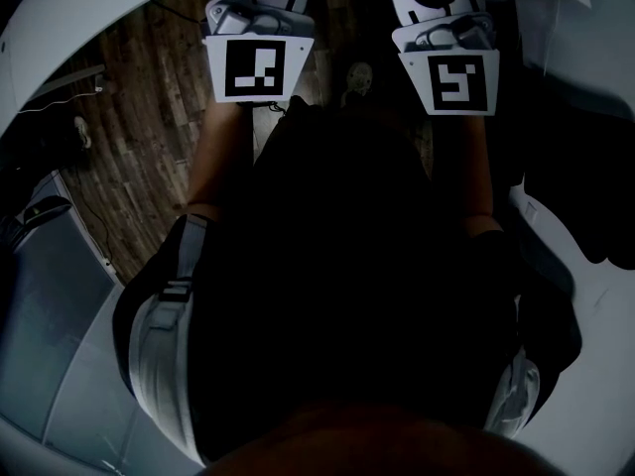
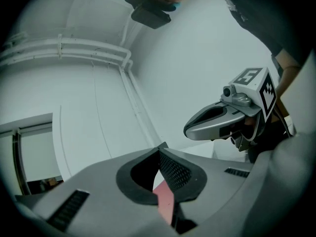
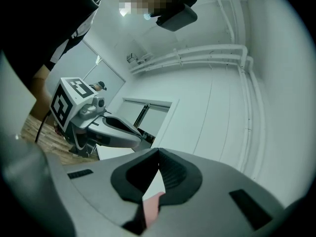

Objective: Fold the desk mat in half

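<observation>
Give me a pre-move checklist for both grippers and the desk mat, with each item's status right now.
1. Left gripper closed: ok, the jaw tips meet.
2. Right gripper closed: ok, the jaw tips meet.
3. Desk mat pinched in the jaws: cannot tell. Only a pink patch shows behind the tips in each gripper view, and no mat is plainly in sight.
4. Grippers apart from each other: ok. They sit side by side with a gap between them, above the wood floor.
5. Fold line and work surface visible: not ok. The head view is dark and mostly filled by the person's body, and both gripper views face bare white walls.
</observation>
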The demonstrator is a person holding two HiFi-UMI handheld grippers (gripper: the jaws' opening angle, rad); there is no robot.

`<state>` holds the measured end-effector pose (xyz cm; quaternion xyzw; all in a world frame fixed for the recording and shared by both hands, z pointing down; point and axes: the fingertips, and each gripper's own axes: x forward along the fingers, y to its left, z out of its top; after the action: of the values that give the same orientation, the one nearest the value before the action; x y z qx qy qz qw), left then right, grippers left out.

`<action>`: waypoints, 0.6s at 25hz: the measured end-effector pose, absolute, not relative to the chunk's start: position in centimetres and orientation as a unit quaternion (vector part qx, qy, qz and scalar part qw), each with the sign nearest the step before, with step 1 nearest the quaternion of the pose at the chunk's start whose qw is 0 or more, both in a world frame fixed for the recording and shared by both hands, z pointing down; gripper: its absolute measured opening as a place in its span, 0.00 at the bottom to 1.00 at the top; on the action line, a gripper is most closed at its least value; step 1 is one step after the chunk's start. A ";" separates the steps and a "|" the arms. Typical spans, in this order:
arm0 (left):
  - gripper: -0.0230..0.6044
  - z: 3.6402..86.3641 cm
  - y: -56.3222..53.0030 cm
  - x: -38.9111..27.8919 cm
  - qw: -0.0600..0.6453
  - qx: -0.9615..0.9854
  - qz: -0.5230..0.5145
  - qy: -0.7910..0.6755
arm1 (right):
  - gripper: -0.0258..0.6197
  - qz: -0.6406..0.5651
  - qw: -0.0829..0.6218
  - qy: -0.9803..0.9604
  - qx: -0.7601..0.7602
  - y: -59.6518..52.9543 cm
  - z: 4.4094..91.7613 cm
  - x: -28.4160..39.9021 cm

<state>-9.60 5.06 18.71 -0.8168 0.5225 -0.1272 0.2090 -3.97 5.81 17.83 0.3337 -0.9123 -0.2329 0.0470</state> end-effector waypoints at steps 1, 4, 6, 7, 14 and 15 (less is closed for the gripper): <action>0.05 18.8 4.6 -9.5 0.208 -0.814 -0.130 0.526 | 0.09 -0.232 0.047 -0.914 0.329 5.4 17.9 -3.9; 0.05 19.0 3.4 -9.1 0.206 -0.807 -0.134 0.536 | 0.09 -0.228 0.035 -0.920 0.318 4.0 18.0 -3.5; 0.05 19.3 2.6 -8.8 0.205 -0.803 -0.138 0.542 | 0.09 -0.228 0.031 -0.923 0.309 3.2 18.2 -3.4; 0.05 19.4 2.3 -8.7 0.205 -0.801 -0.141 0.544 | 0.09 -0.227 0.030 -0.924 0.306 2.8 18.4 -3.3; 0.05 20.0 0.7 -8.0 0.210 -0.791 -0.159 0.553 | 0.09 -0.228 0.028 -0.928 0.294 1.1 18.8 -2.9; 0.05 20.0 0.5 -7.8 0.210 -0.791 -0.159 0.553 | 0.09 -0.226 0.028 -0.928 0.294 1.0 18.9 -2.9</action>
<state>-7.85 0.48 20.04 -0.7905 0.5529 -0.1594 0.2097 -2.87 0.98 18.92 0.2936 -0.9283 -0.2265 0.0279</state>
